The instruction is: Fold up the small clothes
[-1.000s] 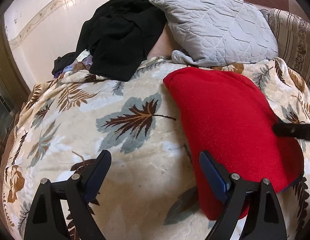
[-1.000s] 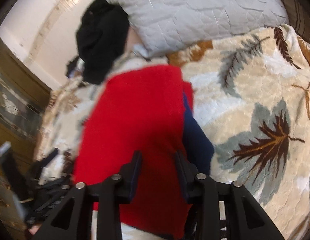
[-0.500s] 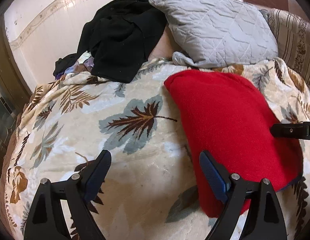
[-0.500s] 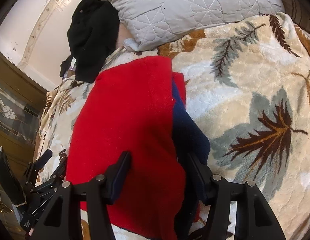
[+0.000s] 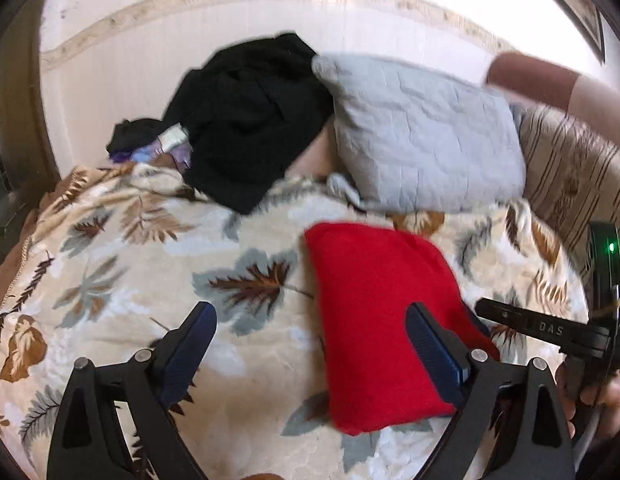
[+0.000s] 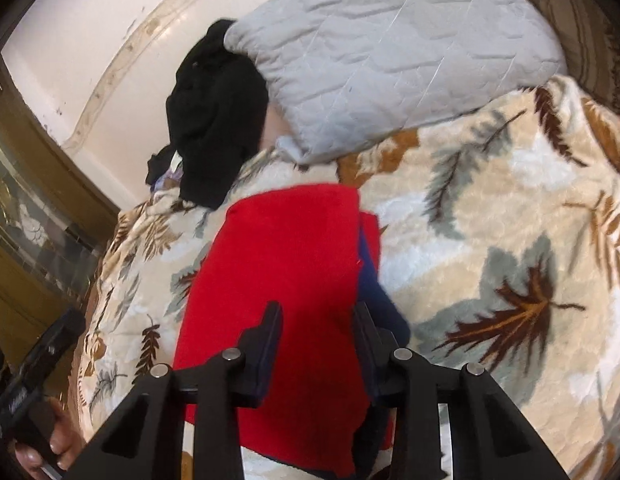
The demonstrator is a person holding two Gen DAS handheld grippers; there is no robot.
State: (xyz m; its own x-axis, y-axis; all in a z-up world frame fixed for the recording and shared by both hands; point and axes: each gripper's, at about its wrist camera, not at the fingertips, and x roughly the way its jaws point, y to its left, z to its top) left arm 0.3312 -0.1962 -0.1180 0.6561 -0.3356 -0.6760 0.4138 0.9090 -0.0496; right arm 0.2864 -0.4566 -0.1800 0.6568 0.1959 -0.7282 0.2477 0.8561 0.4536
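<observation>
- Since the earlier frames the left wrist view has pulled back: more of the pale wall (image 5: 157, 52) with its tan border strip now shows at the top, and the red garment (image 5: 384, 312) sits lower and smaller in the frame.
- The right gripper (image 6: 316, 320) has just been closing its jaws; they now stand narrow above the red cloth, and whether the pads touch it cannot be told.
- The left gripper (image 5: 310, 340) stands wide, one finger over the leaf-patterned blanket (image 5: 121, 264), the other over the garment's lower right edge, holding nothing.
- The red garment lies folded flat at centre right of the left view; in the right view a dark blue layer (image 6: 380, 300) shows along its right edge.
- The blanket, cream with brown and grey-green leaves, covers the whole bed surface.
- A grey quilted pillow (image 5: 422, 136) rests at the upper right, touching a heap of black clothing (image 5: 249, 120) at upper centre.
- A striped cushion (image 5: 570, 172) sits at the far right edge.
- In the right view a dark wooden door frame (image 6: 57, 160) fills the left side.
- A hand (image 6: 45, 436) grips the left gripper's handle at lower left.
</observation>
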